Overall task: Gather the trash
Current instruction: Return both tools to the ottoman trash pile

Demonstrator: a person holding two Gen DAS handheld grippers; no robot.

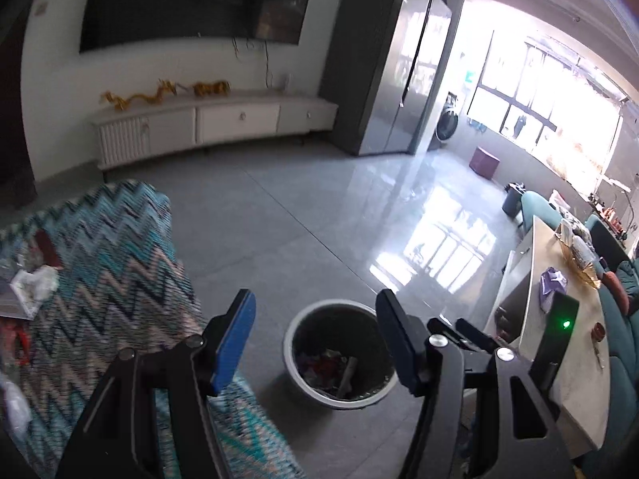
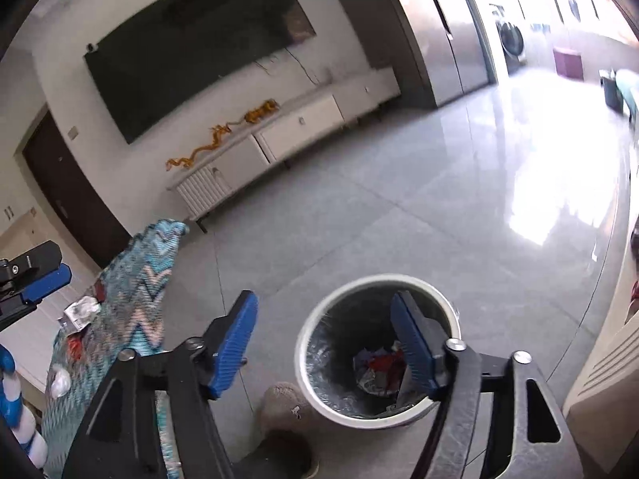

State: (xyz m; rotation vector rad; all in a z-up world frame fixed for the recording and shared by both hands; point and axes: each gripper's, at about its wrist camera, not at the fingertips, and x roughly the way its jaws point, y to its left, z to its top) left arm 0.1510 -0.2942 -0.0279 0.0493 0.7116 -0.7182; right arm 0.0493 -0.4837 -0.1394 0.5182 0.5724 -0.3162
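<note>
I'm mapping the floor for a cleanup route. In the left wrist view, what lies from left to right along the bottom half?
zigzag-patterned cloth with crumpled trash → trash bin on the grey floor → pale table holding a purple wrapper.

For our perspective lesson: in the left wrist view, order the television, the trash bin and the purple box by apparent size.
1. television
2. trash bin, though it sits nearest the camera, which inflates it
3. purple box, far off

White-rimmed bin (image 2: 307,343), teal zigzag cloth (image 1: 120,247), blue-padded tongs (image 2: 323,343), grey floor (image 1: 319,207).
</note>
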